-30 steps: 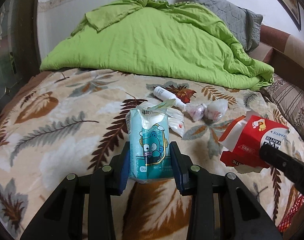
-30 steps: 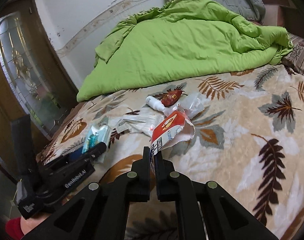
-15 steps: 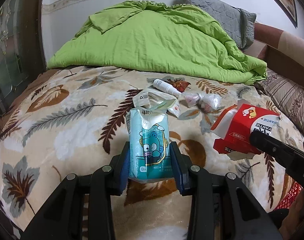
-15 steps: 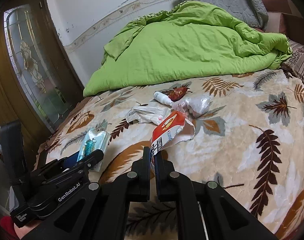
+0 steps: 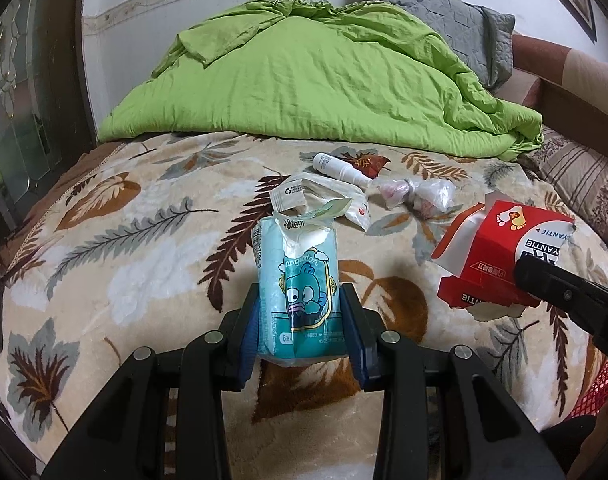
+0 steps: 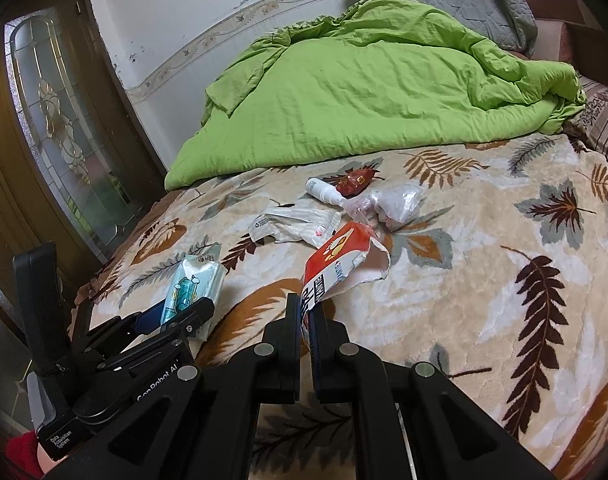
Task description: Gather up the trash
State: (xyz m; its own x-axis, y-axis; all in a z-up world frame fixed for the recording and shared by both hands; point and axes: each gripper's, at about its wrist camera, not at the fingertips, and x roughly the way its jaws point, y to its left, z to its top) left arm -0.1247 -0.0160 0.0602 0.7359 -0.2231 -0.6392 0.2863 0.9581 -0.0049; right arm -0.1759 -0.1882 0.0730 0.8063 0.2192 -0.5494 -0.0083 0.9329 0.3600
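Left wrist view shows our left gripper clamped on the upright teal tissue pack, our right gripper pinching the torn red box, remaining trash lying ahead, nearer the right.

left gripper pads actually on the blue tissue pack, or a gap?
Touching. In the left wrist view the left gripper has a blue pad pressed against each side of the tissue pack, with no gap showing.
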